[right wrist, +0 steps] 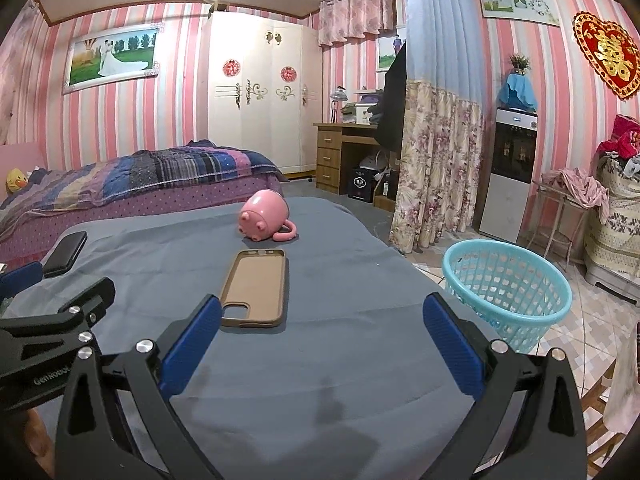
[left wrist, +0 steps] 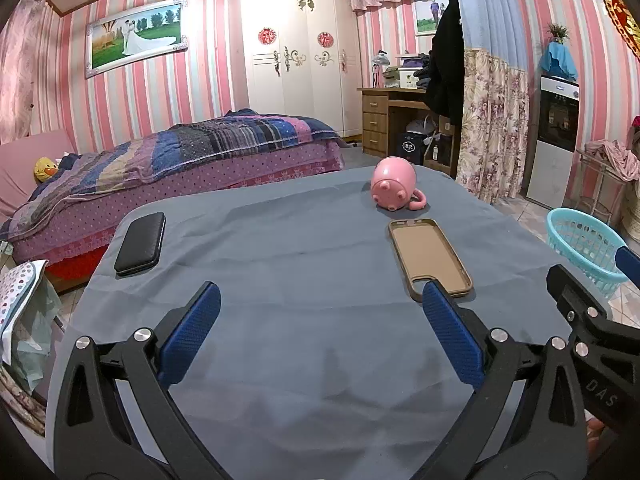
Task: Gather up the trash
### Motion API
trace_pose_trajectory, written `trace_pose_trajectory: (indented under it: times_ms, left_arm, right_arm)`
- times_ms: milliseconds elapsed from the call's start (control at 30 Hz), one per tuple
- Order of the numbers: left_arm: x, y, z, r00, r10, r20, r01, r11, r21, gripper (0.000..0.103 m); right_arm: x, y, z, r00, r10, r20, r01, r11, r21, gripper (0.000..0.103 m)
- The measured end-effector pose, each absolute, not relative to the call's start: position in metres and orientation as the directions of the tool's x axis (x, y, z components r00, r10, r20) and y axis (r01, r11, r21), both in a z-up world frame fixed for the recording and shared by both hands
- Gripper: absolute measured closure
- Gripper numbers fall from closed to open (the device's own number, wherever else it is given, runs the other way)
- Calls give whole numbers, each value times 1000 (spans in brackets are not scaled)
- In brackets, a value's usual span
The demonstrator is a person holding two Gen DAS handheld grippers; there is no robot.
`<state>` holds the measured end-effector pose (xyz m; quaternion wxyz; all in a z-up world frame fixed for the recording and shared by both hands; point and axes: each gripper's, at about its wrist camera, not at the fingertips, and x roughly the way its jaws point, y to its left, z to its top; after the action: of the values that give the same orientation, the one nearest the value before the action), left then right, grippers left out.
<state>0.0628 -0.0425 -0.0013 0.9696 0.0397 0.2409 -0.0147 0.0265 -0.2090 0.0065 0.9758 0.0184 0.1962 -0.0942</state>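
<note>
A table with a grey cloth (left wrist: 304, 264) holds a brown phone case (left wrist: 430, 258) lying open side up, a pink pig-shaped mug (left wrist: 393, 185) on its side at the far end, and a black flat case (left wrist: 141, 243) at the left edge. The same things show in the right wrist view: phone case (right wrist: 256, 288), mug (right wrist: 264, 216), black case (right wrist: 66, 253). My left gripper (left wrist: 320, 300) is open and empty above the near cloth. My right gripper (right wrist: 322, 312) is open and empty, just right of the phone case. A turquoise basket (right wrist: 506, 292) stands on the floor to the right of the table.
The basket also shows at the right edge of the left wrist view (left wrist: 584, 246). A bed (left wrist: 180, 160) lies beyond the table on the left. A wardrobe (left wrist: 296, 60), a wooden desk (left wrist: 384, 120), a floral curtain (right wrist: 440, 160) and a water dispenser (right wrist: 512, 172) stand behind.
</note>
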Motion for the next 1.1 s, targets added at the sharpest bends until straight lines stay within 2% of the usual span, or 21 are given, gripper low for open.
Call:
trace_pose_trajectory:
  times_ms: [1100]
  left_arm:
    - [61,-44,2,885,-10,-466,47,997,68,5]
  right_arm:
    - [28,-208,2,907,-160,-389,178,984,9,5]
